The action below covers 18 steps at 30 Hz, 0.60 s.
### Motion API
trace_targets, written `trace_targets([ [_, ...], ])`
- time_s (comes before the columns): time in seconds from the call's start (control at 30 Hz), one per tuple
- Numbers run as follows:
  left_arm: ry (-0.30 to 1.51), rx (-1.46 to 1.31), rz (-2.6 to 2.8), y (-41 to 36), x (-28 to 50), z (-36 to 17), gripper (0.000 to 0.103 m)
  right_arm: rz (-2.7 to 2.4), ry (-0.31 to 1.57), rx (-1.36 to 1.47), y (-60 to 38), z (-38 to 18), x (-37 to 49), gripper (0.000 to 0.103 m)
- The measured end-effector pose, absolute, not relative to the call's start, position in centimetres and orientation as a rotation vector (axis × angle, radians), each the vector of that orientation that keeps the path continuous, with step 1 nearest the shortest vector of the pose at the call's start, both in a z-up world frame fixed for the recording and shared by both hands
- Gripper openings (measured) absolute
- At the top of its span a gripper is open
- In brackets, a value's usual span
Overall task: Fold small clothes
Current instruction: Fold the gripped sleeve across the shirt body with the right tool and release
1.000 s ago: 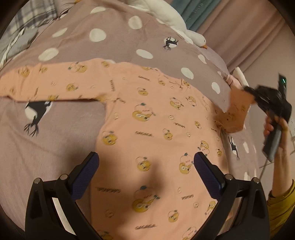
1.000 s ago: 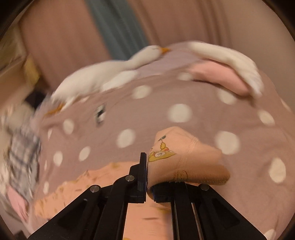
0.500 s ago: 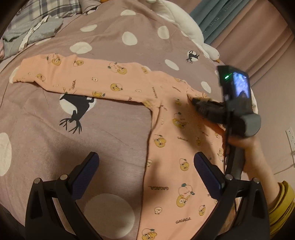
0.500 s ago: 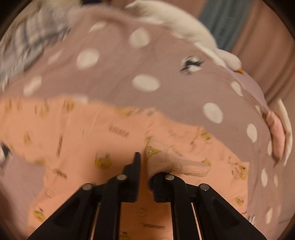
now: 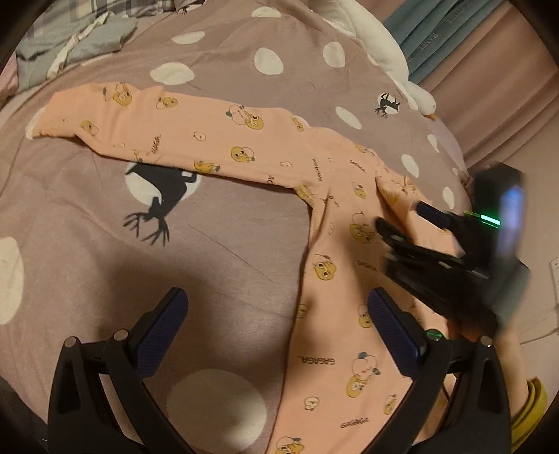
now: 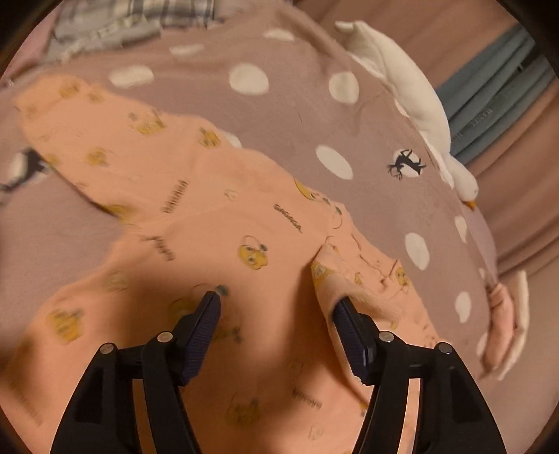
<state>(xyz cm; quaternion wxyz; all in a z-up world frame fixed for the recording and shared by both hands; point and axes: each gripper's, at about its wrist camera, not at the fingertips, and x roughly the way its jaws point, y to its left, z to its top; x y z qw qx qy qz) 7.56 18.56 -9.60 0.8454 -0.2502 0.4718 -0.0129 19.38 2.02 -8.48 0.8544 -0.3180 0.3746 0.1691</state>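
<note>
— Far left of the peach baby sleepsuit (image 5: pixel 335 223)?

— Grey folded clothes (image 5: pixel 80 38) at the bed's upper left edge, with a plaid cloth (image 5: pixel 115 7) behind. Nearer, a black deer print (image 5: pixel 157 202) on the mauve polka-dot duvet (image 5: pixel 216 63), just below the outstretched sleeve (image 5: pixel 157 122).

— And the sleepsuit itself?

— Lying flat on the duvet, printed with yellow cartoon faces. One sleeve stretched out to the left, body running down toward the camera's lower edge. The other sleeve (image 6: pixel 335 279) folded inward across the chest, cuff resting on the body.

— Left gripper (image 5: pixel 277 335)?

— Hovering above the duvet and the sleepsuit's lower body, blue-padded fingers (image 5: pixel 164 331) spread wide, nothing between them. Left finger over bare duvet, right finger over the peach fabric.

— Right gripper (image 6: pixel 276 328)?

— Low over the sleepsuit's chest, just opened. Fingers (image 6: pixel 202 324) parted, no longer pinching. Right finger touching or just beside the folded sleeve's cuff; cannot tell which through the blur. Seen from the left wrist view as a blurred black shape (image 5: pixel 401 227) at the sleepsuit's right side, green light on its body, a hand in a mustard-yellow cuff (image 5: pixel 534 401) below.

— Right of the sleepsuit?

— White plush goose (image 6: pixel 412 94) along the bed's far edge, beak pointing down-right. A small pink and white cloth (image 6: pixel 503 321) near the right edge of the duvet. Teal curtain (image 6: pixel 496 94) between pinkish curtains (image 6: pixel 524 195) beyond.
</note>
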Motion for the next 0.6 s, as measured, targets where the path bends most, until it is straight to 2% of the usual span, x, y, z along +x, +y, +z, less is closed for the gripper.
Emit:
trace_targets([
  [0.13, 1.001, -0.538, -0.036, 18.2, 7.8, -9.6, 0.103, 0.511, 0.749, -0.453, -1.1, -6.5, 15.3, 0.072],
  [0.27, 1.000, -0.512, -0.061, 16.9, 8.4, -9.0, 0.103, 0.581, 0.778, -0.308, -4.9, -7.2, 12.4, 0.072],
  [0.43, 0.991, -0.488, -0.103, 14.9, 9.1, -8.2, 0.103, 0.561, 0.883, 0.072, -10.4, -8.0, 14.9, 0.071],
  [0.47, 0.988, -0.484, -0.109, 14.6, 9.1, -8.1, 0.103, 0.542, 0.899, 0.159, -11.3, -8.1, 16.0, 0.071],
  [0.53, 0.984, -0.470, -0.122, 14.1, 8.9, -8.0, 0.103, 0.521, 0.923, 0.378, -13.1, -8.6, 19.0, 0.061],
  [0.6, 0.988, -0.459, -0.125, 14.0, 8.8, -8.1, 0.103, 0.489, 0.933, 0.465, -13.3, -9.1, 21.0, 0.053],
])
